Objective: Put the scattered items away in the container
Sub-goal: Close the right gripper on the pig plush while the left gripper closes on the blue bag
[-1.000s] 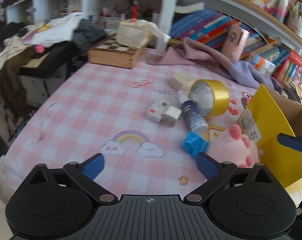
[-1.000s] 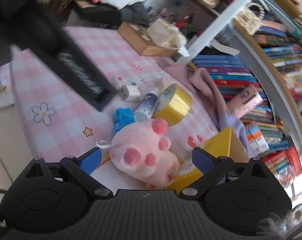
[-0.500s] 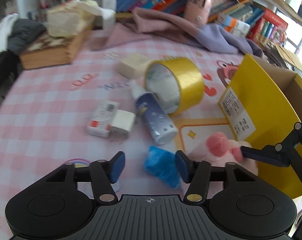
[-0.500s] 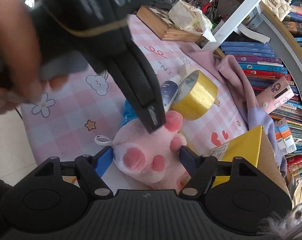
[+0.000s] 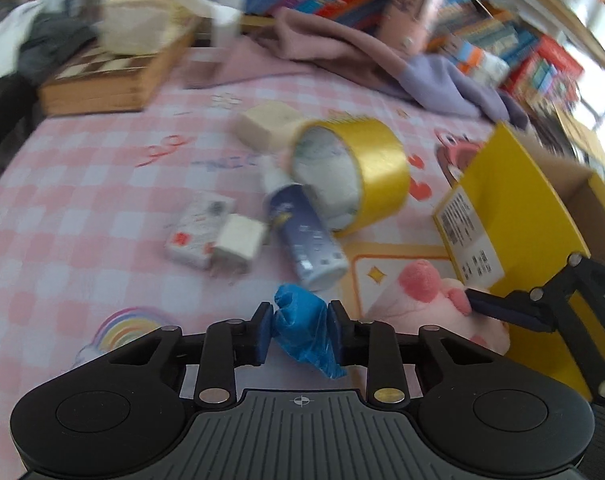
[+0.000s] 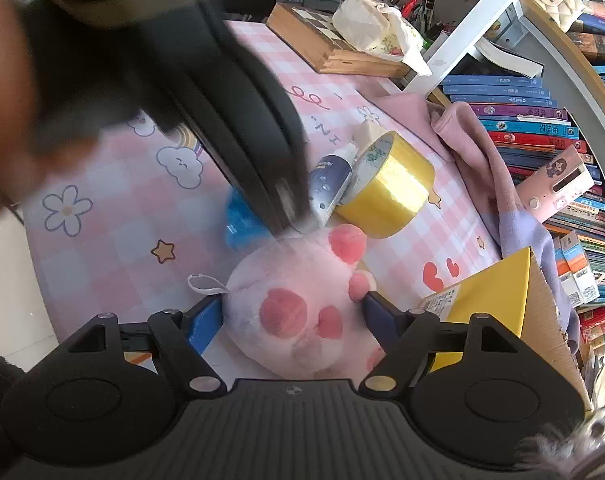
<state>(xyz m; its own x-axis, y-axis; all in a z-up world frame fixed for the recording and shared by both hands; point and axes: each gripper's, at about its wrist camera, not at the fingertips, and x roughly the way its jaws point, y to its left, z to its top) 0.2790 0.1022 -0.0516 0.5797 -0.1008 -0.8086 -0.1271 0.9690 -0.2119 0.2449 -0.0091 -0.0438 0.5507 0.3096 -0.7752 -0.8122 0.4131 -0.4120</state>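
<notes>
My left gripper (image 5: pixel 300 330) is shut on a crumpled blue wrapper (image 5: pixel 304 330) at the front of the pink checked table. My right gripper (image 6: pixel 292 314) is shut on a pink paw plush (image 6: pixel 298 308), which also shows in the left wrist view (image 5: pixel 434 300) with the right gripper's fingers (image 5: pixel 502 308) on it. The yellow cardboard box (image 5: pixel 518 216) stands open just right of the plush; it also shows in the right wrist view (image 6: pixel 498 292). A yellow tape roll (image 5: pixel 350 176), a dark blue bottle (image 5: pixel 306 236), a white charger (image 5: pixel 238 242), a small white packet (image 5: pixel 198 228) and a cream block (image 5: pixel 266 124) lie scattered mid-table.
A wooden chessboard box (image 5: pixel 110 76) with a tissue bag (image 5: pixel 150 32) on it stands at the back left. A pink and purple cloth (image 5: pixel 382 68) lies at the back before shelves of books (image 6: pixel 522 120). My left hand and gripper body (image 6: pixel 222 120) cross the right wrist view.
My left gripper has moved forward and closed on the blue wrapper. My right gripper has narrowed from wide open onto the pink plush.
</notes>
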